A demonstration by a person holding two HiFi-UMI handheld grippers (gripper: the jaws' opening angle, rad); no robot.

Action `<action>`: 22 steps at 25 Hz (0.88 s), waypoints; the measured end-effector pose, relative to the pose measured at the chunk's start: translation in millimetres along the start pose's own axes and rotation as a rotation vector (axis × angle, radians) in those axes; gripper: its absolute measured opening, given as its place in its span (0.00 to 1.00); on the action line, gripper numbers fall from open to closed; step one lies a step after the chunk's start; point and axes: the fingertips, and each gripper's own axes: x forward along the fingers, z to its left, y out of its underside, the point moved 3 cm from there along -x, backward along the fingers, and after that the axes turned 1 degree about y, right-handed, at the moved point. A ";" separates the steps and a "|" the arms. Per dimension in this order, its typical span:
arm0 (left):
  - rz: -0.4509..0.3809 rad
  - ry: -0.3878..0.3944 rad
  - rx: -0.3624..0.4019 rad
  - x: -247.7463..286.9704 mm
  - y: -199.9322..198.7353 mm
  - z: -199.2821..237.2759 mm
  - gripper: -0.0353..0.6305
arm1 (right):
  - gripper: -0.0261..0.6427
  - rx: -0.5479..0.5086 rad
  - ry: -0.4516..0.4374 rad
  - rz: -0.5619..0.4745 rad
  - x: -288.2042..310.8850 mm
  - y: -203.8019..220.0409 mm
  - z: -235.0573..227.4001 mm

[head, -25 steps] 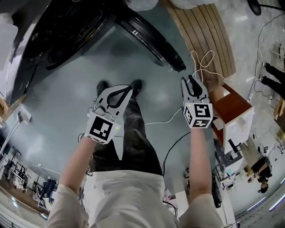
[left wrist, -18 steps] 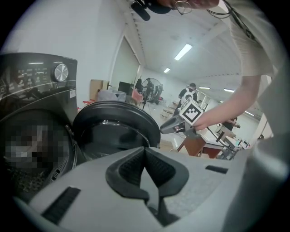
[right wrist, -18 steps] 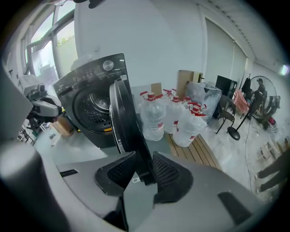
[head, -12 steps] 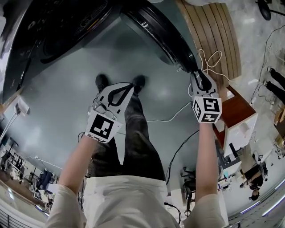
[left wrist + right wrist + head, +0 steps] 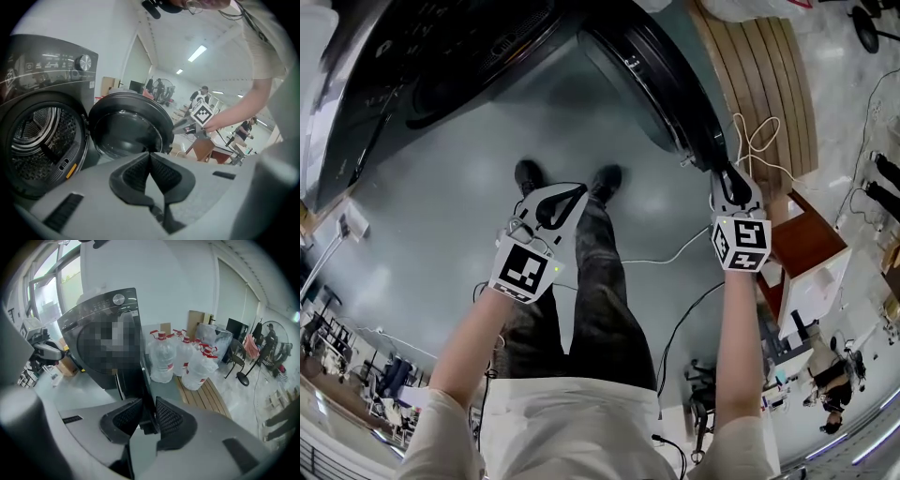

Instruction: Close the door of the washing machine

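The dark grey washing machine (image 5: 403,56) stands with its round door (image 5: 656,75) swung open, and the drum (image 5: 33,136) shows beside the door (image 5: 124,129) in the left gripper view. My right gripper (image 5: 727,176) is at the door's free edge. Its jaws are closing, and the door's edge (image 5: 140,376) runs between the pads of the right gripper (image 5: 146,404), which touch it on both sides. My left gripper (image 5: 558,192) hangs over the floor in front of the machine, apart from it. The left gripper (image 5: 150,157) is shut with nothing in it.
Several big water bottles (image 5: 164,357) stand on a wooden pallet (image 5: 759,66) to the right of the machine. A white cable (image 5: 755,136) lies coiled by the pallet. A brown-topped cabinet (image 5: 802,244) stands at the right. The person's shoes (image 5: 530,173) are on the grey floor.
Both grippers have sunk lower. The right gripper, which was clear of the door, has come up to its free edge and narrowed around it. The left gripper stays shut.
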 end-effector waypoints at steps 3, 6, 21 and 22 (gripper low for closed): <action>-0.004 0.010 0.028 -8.1 5.8 8.7 0.06 | 0.19 -0.001 -0.002 0.006 0.9 2.7 18.3; -0.005 0.014 0.044 -18.9 12.7 15.8 0.06 | 0.19 0.000 -0.007 0.009 -1.2 5.4 38.1; -0.016 -0.007 0.001 -76.2 57.9 43.9 0.06 | 0.18 0.010 -0.047 0.034 2.5 11.3 145.0; -0.018 -0.010 -0.003 -80.1 60.6 45.8 0.06 | 0.18 0.007 -0.053 0.035 3.1 11.1 153.2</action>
